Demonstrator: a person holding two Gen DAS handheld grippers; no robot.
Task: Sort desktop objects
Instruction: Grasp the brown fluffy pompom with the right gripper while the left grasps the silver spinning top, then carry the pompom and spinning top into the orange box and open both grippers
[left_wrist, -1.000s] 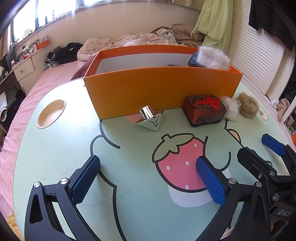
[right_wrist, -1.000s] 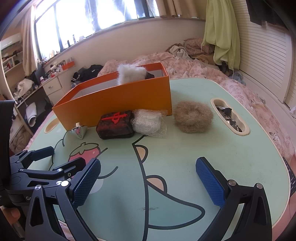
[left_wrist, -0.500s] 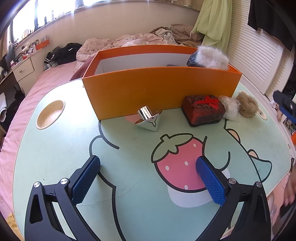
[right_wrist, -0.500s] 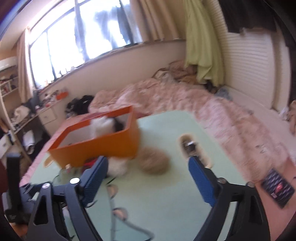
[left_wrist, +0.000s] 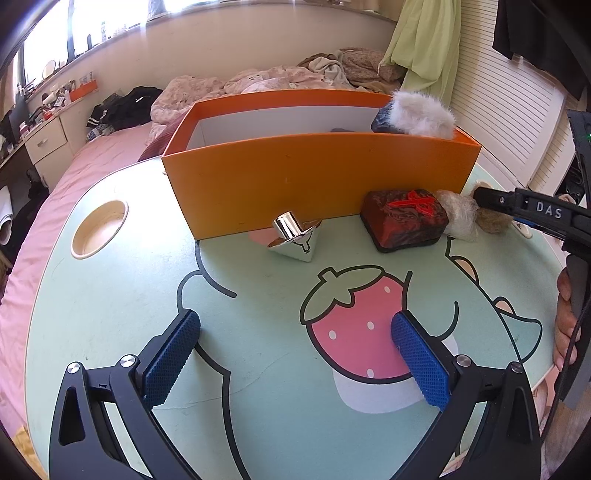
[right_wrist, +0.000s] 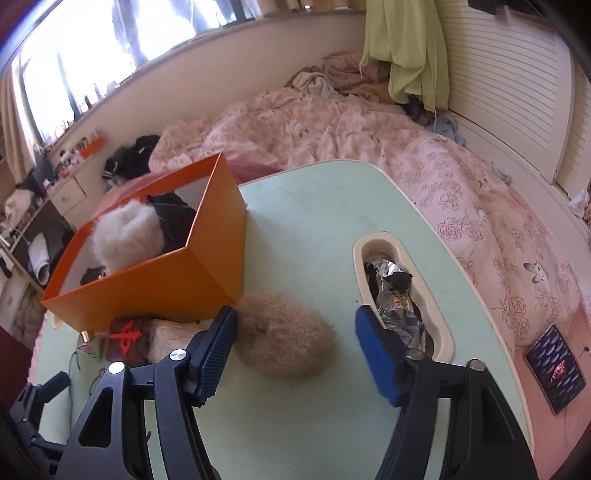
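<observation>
Tan fluff ball (right_wrist: 284, 334) sits between my right hand-held gripper (right_wrist: 295, 343) as its jaws close, pads not yet pressing it. Soft fur may squash and slip free, or I nudge the orange box (right_wrist: 155, 284). My left hand-held gripper (left_wrist: 295, 354) hangs released over the desk (left_wrist: 258, 406).

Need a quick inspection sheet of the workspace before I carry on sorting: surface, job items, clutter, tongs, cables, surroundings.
Surface: mint cartoon table, cup hole at left.
Job's things: orange box holds a white fluffy piece; outside it lie a silver top, red-black block, pale tuft and brown puff.
Clutter: foil wrappers in the oblong table slot.
Tongs: left tongs open, empty; right tongs closing around the brown puff, pads not yet pressing.
Cables: black cable by the hand.
Surroundings: unmade bed, windows, dresser.
</observation>
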